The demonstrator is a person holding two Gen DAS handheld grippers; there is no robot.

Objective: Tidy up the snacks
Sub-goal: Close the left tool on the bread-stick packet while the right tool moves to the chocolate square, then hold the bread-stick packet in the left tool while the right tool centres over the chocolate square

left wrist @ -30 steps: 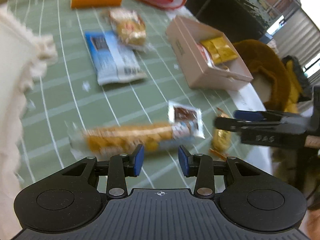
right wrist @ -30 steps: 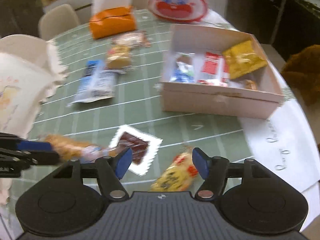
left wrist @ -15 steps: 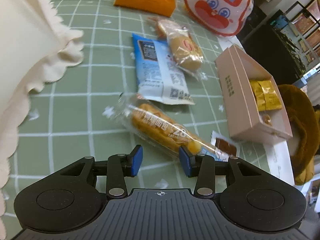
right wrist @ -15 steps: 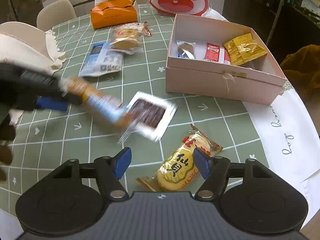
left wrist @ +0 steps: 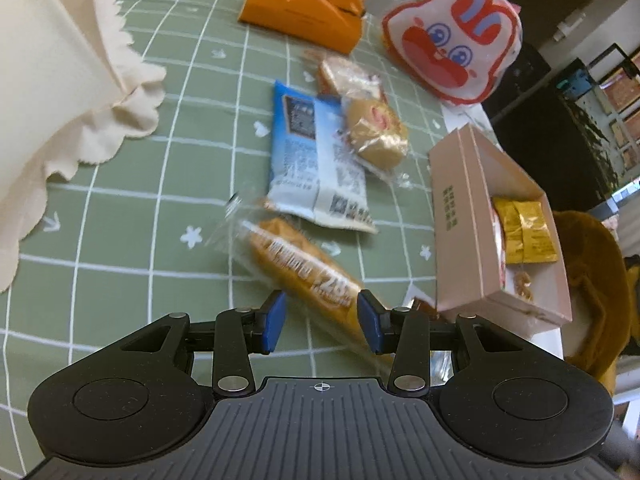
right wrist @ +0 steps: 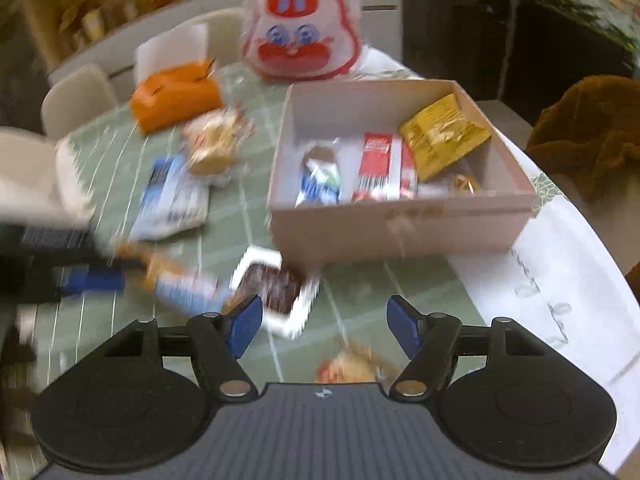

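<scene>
A long orange biscuit pack (left wrist: pixel 298 268) in clear wrap lies between the jaws of my left gripper (left wrist: pixel 322 324); the blue pads stand at its sides, contact unclear. The same pack (right wrist: pixel 180 280) shows blurred in the right wrist view beside the left gripper's fingers (right wrist: pixel 94 282). My right gripper (right wrist: pixel 324 322) is open and empty above a yellow-red snack pack (right wrist: pixel 348 366). A brown packet (right wrist: pixel 276 284) with a white border lies in front of the pink box (right wrist: pixel 400 228), which holds several snacks. The box (left wrist: pixel 452 216) is at the right in the left wrist view.
A blue-white pack (left wrist: pixel 316 160), two wrapped buns (left wrist: pixel 376 132), an orange tissue box (left wrist: pixel 304 8) and a rabbit-face bag (left wrist: pixel 452 36) lie on the green grid tablecloth (left wrist: pixel 120 220). A cream cloth (left wrist: pixel 52 80) is at the left. A brown plush chair (right wrist: pixel 588 128) stands at the right.
My left gripper has moved forward over the biscuit pack, so the pack now lies between its jaws. My right gripper has risen and moved forward toward the box; the yellow-red pack is now under it.
</scene>
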